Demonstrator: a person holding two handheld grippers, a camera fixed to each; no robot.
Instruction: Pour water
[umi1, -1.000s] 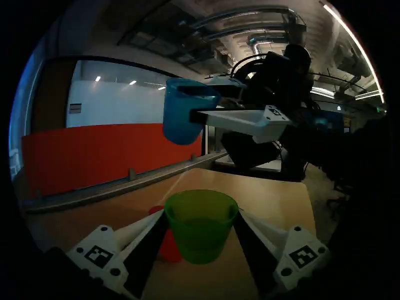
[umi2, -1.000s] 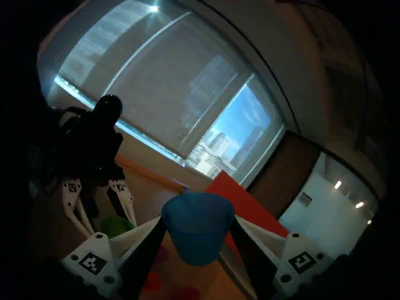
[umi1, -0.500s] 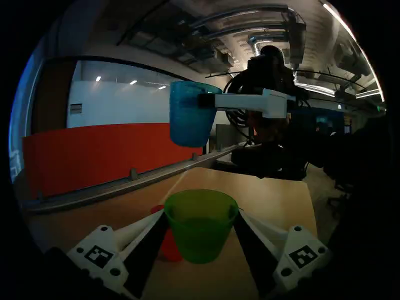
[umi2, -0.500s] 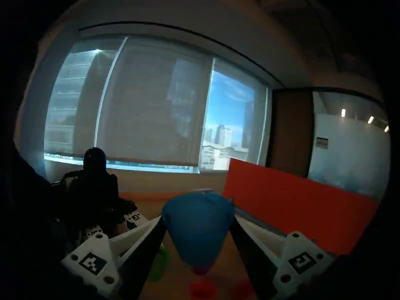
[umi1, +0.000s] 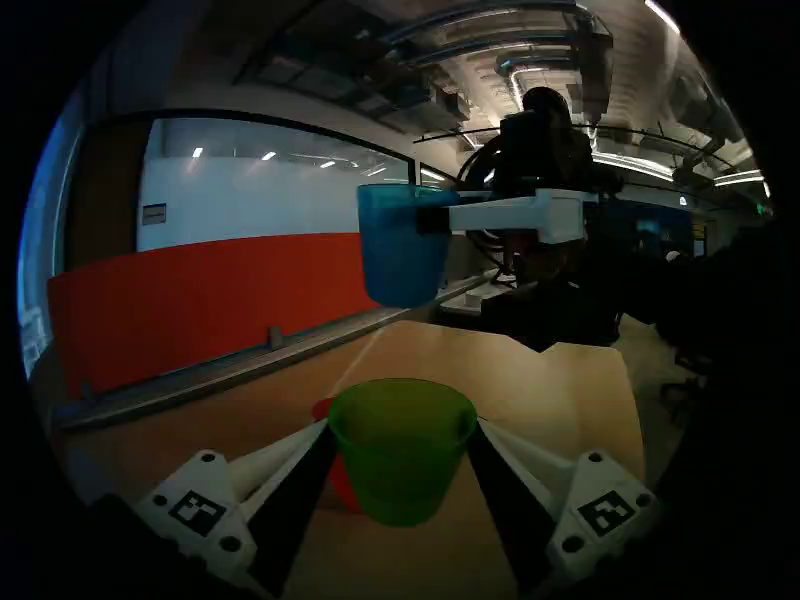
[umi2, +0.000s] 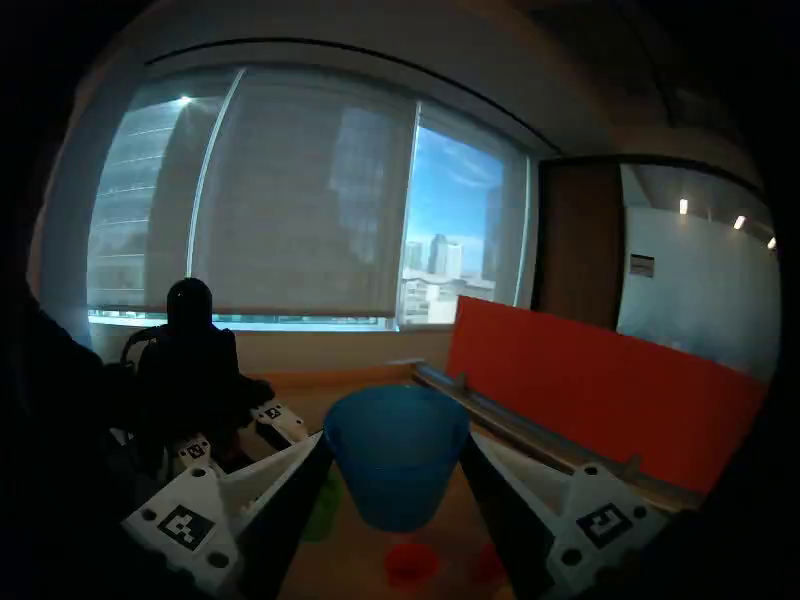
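A green cup (umi1: 402, 448) stands upright between the fingers of my left gripper (umi1: 402, 465), which is shut on it just above the wooden table (umi1: 560, 380). Higher and farther off in the left gripper view hangs a blue cup (umi1: 400, 243), upright, held by the right gripper's white fingers (umi1: 510, 212). In the right gripper view my right gripper (umi2: 397, 480) is shut on that blue cup (umi2: 397, 462). The left gripper's fingers (umi2: 278, 420) and a sliver of the green cup (umi2: 322, 508) show low on the left there. Whether either cup holds water I cannot tell.
A red cup (umi1: 335, 470) stands on the table behind the green cup; two small red cups (umi2: 411, 563) lie below the blue one. An orange partition (umi1: 190, 300) with a metal rail borders the table's far side. Large windows (umi2: 300, 210) face the right gripper.
The blue cup went from tilted to upright and has moved slightly right and lower in the left gripper view. The green cup stays put in the left gripper.
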